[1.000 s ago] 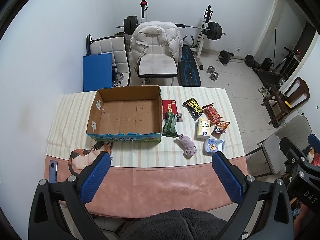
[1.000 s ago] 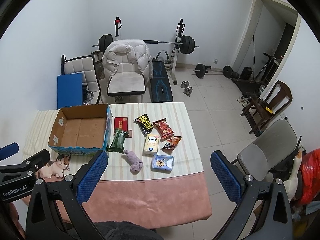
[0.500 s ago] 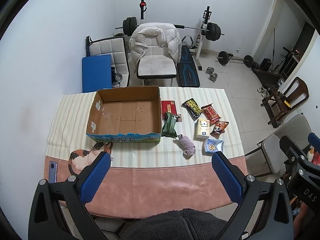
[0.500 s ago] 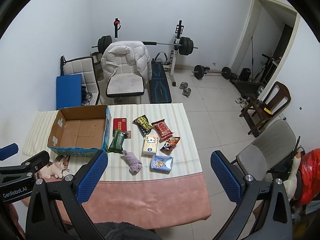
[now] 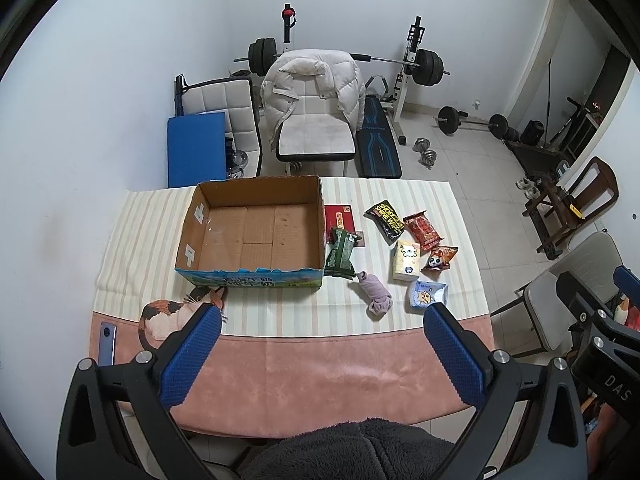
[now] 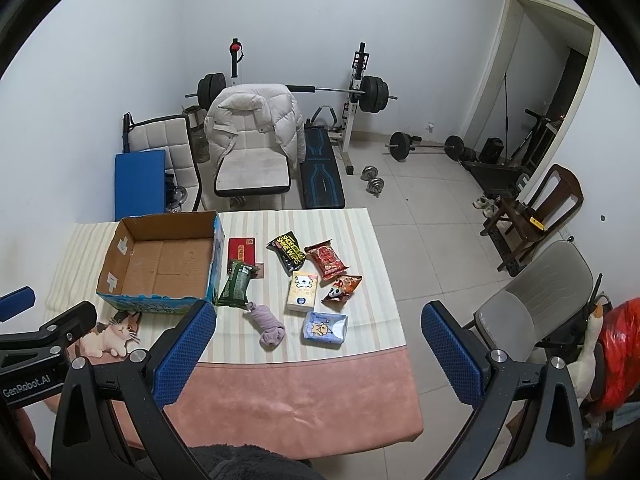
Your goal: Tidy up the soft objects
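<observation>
An open, empty cardboard box (image 5: 256,236) (image 6: 160,260) sits on the striped tablecloth. Right of it lie a green pack (image 5: 340,254) (image 6: 237,283), a rolled purple sock (image 5: 375,295) (image 6: 269,322), a yellow tissue pack (image 5: 407,260) (image 6: 303,292), a blue tissue pack (image 5: 426,295) (image 6: 325,327) and several snack bags (image 5: 424,230). A plush cat (image 5: 172,314) (image 6: 110,330) lies in front of the box. My left gripper (image 5: 320,356) and right gripper (image 6: 316,356) are open, empty, high above the table's near edge.
A phone (image 5: 107,342) lies at the table's near left corner. A red booklet (image 5: 339,219) lies beside the box. Behind the table stand a chair with a white jacket (image 5: 316,112), a weight bench and barbells. A grey chair (image 6: 536,304) stands right of the table.
Both grippers have shifted slightly; the scene sits a little differently in each view. Nothing on the table has moved. Both grippers stay open.
</observation>
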The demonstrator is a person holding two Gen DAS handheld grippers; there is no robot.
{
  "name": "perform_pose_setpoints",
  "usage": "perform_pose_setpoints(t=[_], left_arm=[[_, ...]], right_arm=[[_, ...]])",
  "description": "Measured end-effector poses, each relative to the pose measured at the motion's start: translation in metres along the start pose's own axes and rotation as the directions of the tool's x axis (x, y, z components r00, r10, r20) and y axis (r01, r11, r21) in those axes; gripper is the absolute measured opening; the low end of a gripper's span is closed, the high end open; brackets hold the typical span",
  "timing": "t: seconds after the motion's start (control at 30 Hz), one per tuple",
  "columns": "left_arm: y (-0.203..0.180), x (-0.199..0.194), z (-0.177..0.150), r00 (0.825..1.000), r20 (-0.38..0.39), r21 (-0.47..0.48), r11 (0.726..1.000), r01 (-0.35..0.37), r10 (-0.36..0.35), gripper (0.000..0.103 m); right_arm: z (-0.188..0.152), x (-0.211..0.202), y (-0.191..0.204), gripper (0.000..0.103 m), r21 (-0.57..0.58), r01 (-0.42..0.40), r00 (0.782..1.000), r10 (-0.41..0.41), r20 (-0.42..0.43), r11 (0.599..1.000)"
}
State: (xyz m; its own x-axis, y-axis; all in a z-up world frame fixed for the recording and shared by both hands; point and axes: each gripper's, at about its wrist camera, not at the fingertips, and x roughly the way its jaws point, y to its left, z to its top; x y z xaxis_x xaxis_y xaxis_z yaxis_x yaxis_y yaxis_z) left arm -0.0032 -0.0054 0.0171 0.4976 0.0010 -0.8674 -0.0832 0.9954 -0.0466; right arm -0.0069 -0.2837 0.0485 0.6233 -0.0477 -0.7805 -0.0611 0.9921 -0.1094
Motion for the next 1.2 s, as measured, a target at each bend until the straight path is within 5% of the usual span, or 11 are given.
perform_pose_setpoints(t=[0.77,0.93,1.07,1.2], left_arm=[[-0.007,0.021,0.013,1.000,-0.022,0.016,1.000,0.005,-0.005,0.103],[-0.015,0.099,0.018,0.982,-0.180,-0.028,0.998,0.060,-0.064,0.103],[-0.028,0.178,0.010,0.947,-0.310,-0.052,0.996,0.074,-0.087,0.103],[-0.042,0.246,-0.010,0.904,-0.419,-0.073,0.996,0.056,-0.081,0.102]], right_arm=[[0.008,0.013,-0.006,0.103,0.045,-0.026,0.999,0.028,-0.026,0.999],[0.007,0.081,-0.031,0.103,0.095,-0.041,0.989,0.054,-0.138,0.995],[-0.010,0.181,-0.054,0.103,0.099,-0.113,0.949,0.137,-0.285,0.989],[-0.024,0.277,-0.049,0.103,-0.051,-0.174,0.901,0.138,-0.411,0.984]])
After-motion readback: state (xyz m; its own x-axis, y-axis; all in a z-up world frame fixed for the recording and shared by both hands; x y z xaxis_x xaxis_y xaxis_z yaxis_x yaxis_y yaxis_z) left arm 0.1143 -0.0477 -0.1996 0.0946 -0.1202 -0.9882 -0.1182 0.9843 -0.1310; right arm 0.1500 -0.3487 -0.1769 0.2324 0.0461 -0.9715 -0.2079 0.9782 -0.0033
